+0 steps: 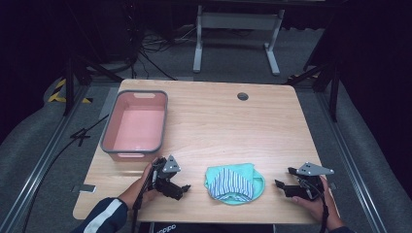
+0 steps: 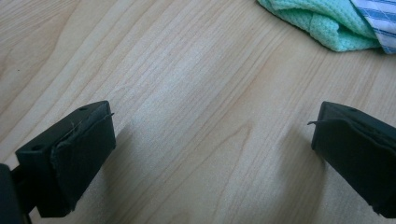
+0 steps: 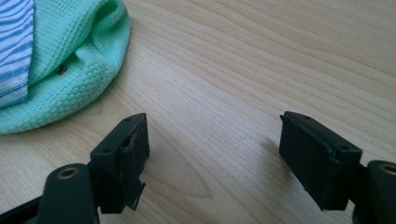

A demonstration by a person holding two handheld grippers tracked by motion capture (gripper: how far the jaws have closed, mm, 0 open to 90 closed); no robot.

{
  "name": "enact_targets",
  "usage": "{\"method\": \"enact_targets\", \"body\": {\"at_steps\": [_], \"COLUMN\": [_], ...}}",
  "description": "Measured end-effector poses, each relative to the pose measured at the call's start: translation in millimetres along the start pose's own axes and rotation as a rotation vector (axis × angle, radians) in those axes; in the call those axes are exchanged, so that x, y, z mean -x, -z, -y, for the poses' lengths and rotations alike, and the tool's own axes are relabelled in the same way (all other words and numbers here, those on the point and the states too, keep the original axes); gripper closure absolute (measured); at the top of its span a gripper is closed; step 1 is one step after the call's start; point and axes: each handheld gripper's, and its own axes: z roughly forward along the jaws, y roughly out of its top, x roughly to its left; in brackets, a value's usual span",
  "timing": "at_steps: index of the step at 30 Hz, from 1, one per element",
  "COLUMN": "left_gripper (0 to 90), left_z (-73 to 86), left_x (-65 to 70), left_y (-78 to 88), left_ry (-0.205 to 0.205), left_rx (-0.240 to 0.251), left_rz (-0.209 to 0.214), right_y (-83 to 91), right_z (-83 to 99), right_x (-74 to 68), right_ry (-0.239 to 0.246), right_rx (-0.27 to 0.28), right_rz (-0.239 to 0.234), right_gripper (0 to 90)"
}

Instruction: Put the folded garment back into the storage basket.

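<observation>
Both my left gripper [image 1: 180,187] and right gripper [image 1: 284,187] rest spread, empty, on the pale wooden table [image 1: 218,121]; dark room behind. At six o'clock lies the crumpled mint-green waffle cloth [image 1: 235,183], striped fabric atop.

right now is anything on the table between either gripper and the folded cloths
Nothing visible. Bare wood lies between the left gripper and the cloths, and between the right gripper and the cloths. Both grippers are open and apart from the pile. The pink basket stands off to the far left.

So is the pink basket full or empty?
Empty. The high view looks straight into the pink basket and shows just its bare bottom; the cloths lie outside on the table.
</observation>
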Motion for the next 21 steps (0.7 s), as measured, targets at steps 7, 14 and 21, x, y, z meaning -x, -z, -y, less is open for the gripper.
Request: {"method": "enact_targets", "body": {"at_steps": [7, 14, 21], "left_gripper": [0.3, 0.4, 10.3], "left_z": [0.4, 0.1, -4.6], "left_x": [-0.5, -1.5, 0.0], "left_y": [0.4, 1.0, 4.9], "left_ry": [-0.013, -0.022, -0.058], "left_rx": [0.002, -0.006, -0.033], "left_rz": [0.006, 0.016, 0.045], "right_y": [0.2, 0.1, 1.0], "right_z": [0.2, 0.0, -1.3], "right_x": [0.2, 0.2, 0.3], "right_ry": [0.000, -0.002, -0.047], "right_rx": [0.000, -0.001, -0.020], "right_rz": [0.001, 0.002, 0.037], "right_gripper": [24.9, 24.3, 22.0]}}
